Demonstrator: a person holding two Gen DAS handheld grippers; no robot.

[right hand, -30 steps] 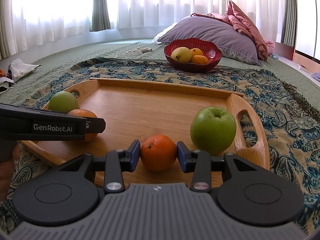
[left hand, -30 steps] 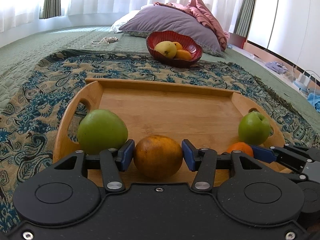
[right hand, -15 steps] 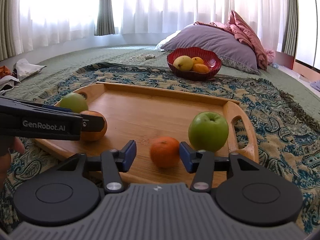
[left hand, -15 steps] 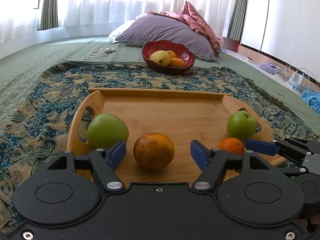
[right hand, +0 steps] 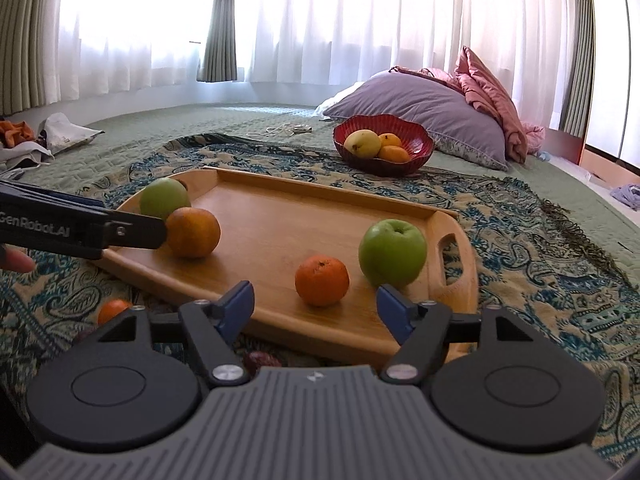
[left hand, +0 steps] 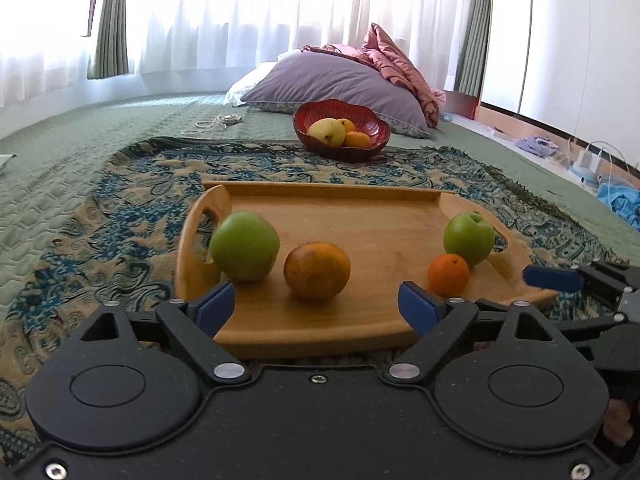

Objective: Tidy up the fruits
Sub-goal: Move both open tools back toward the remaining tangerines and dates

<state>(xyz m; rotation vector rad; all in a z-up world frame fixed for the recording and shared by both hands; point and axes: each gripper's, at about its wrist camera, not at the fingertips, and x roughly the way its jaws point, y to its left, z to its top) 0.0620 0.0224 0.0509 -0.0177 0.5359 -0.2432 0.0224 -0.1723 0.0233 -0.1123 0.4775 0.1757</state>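
- Both of our tools have let go and drawn back since a second ago: the left hand-held gripper [left hand: 316, 306] was pinching the dull orange-brown round fruit [left hand: 317, 270], the right hand-held gripper [right hand: 316, 306] the small bright orange mandarin [right hand: 322, 280]; now each fruit sits free on the tray.
- We see the rectangular wooden tray with cut-out handles [left hand: 340, 204] lying on the blue-and-tan paisley throw [left hand: 120, 208] over the green quilted bed.
- At the tray's left end, the large green apple [left hand: 244, 246] sits just beside the orange-brown fruit.
- Our left hand-held gripper has its blue pads spread wide, near the tray's front edge, holding nothing.
- At the tray's right end, the mandarin sits just beside the smaller green apple with a stem [right hand: 392, 252].
- Our right hand-held gripper is likewise spread and empty.
- Beyond the tray, the red scalloped bowl [right hand: 416, 144] holds yellow and orange fruit.
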